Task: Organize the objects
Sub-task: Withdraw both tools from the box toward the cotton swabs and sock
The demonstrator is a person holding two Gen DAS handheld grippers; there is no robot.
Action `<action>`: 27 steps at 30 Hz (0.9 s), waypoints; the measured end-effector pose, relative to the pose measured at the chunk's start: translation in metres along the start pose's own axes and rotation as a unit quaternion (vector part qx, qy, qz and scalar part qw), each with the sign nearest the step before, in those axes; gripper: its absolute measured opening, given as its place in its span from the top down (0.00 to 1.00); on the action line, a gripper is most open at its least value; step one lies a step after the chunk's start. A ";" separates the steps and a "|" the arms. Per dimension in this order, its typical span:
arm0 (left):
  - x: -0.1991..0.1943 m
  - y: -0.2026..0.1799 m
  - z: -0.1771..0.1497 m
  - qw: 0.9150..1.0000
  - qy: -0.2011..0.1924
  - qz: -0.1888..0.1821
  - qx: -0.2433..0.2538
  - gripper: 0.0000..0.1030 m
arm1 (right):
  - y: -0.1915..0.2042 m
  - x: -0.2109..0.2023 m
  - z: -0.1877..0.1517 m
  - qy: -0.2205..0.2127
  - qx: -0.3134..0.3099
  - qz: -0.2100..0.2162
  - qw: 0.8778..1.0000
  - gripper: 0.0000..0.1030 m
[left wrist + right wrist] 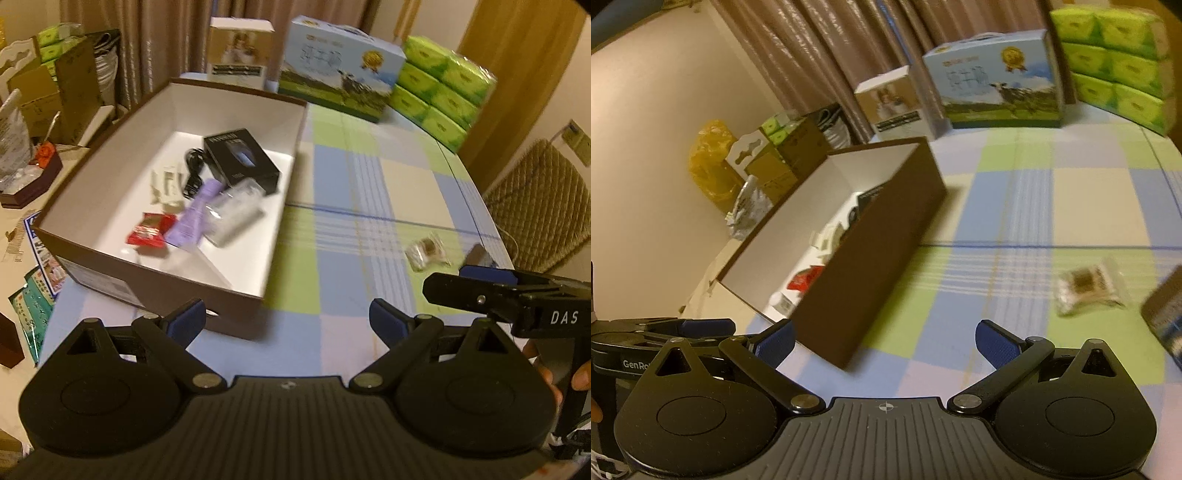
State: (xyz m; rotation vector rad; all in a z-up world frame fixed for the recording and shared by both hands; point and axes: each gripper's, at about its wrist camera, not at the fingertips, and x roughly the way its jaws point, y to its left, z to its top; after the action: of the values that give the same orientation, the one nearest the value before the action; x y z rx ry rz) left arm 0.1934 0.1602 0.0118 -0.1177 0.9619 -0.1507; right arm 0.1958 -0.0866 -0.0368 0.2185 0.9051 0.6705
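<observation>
Both your tools, left tool (286,321) and right tool (884,341), hang wide open and empty over the checked bench (354,192). Brown box (177,291) with sundries just ahead-left; clear wrapped packet (1087,288) lies loose right. Beyond: cartons (340,70), green tissue packs (439,85), curtains (166,37).

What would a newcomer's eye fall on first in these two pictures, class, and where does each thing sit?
First, the open brown box with white walls, standing on the checked tablecloth and holding a black carton, a purple tube and a red packet. Next, the stacked green tissue packs at the table's far corner. Last, a small clear packet lying alone on the cloth, right of the box.
</observation>
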 end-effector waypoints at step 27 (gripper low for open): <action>0.083 -0.142 -0.009 0.995 0.042 -0.029 0.087 0.10 | -0.155 -0.082 -0.030 -0.010 0.050 -0.158 0.986 0.02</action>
State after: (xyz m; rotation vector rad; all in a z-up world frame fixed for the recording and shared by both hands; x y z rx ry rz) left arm 0.2218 0.0050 -0.0363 0.0217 1.0255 -0.2939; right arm 0.2062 -0.2609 -0.0708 0.1659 0.9307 0.3286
